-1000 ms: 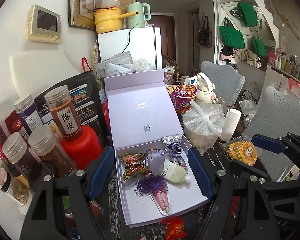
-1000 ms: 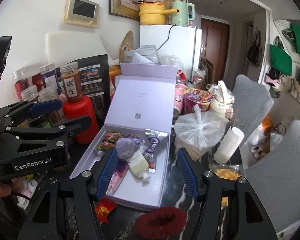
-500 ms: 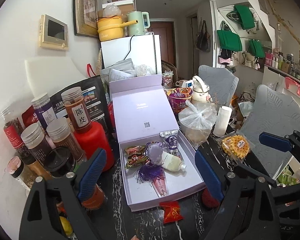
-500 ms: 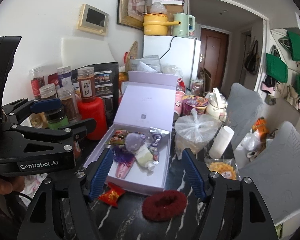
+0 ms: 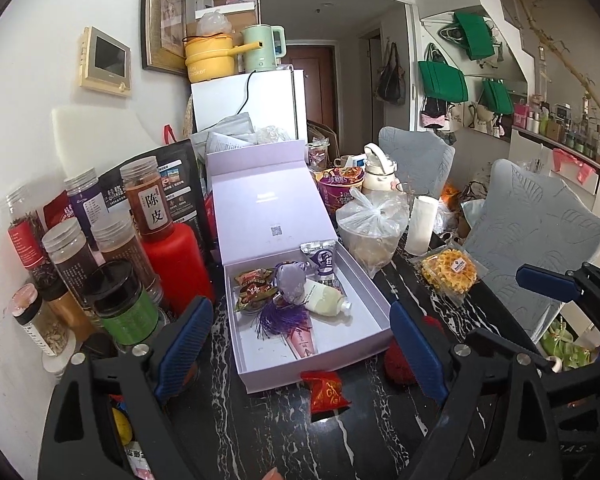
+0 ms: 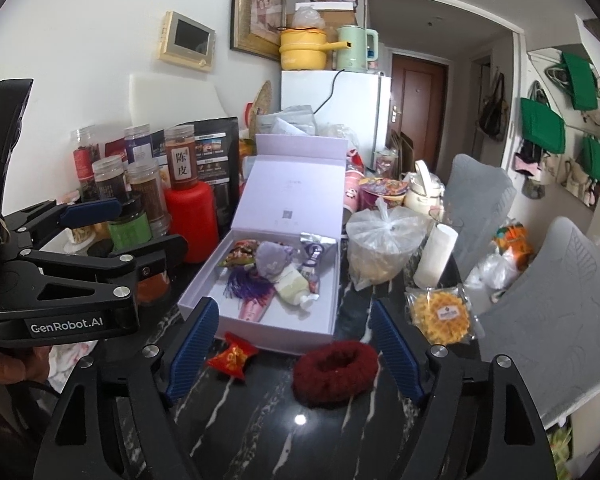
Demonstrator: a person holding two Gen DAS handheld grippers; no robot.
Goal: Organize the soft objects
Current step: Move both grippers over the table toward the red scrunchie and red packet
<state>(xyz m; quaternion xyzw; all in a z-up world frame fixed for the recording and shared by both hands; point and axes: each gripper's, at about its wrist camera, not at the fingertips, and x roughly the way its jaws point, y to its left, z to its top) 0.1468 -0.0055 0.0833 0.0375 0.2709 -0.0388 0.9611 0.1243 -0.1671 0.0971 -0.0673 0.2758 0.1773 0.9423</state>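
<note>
An open lilac gift box [image 5: 364,276] [image 6: 332,304] sits on the black marble table. It holds a snack packet [image 5: 254,286], a purple pouch [image 5: 292,282], a cream bottle [image 5: 326,304], a purple tassel [image 5: 276,318] and a silver sachet [image 5: 324,260]. A red candy packet [image 5: 326,390] [image 6: 232,356] lies on the table just in front of the box. A dark red fuzzy scrunchie [image 6: 334,366] [image 5: 398,360] lies to its right. My left gripper [image 5: 300,344] is open and empty, in front of the box. My right gripper [image 6: 296,350] is open and empty, above the scrunchie and candy.
Several spice jars [image 5: 112,248] and a red bottle [image 5: 176,264] crowd the left. A tied plastic bag [image 5: 370,228], a white roll [image 5: 420,224] and a wrapped yellow cookie [image 5: 450,272] stand right of the box. Grey chairs [image 5: 532,240] are beyond the table edge.
Both grippers have drawn back and up from the box, still open. The candy packet and the scrunchie have come into fuller view in front of the box.
</note>
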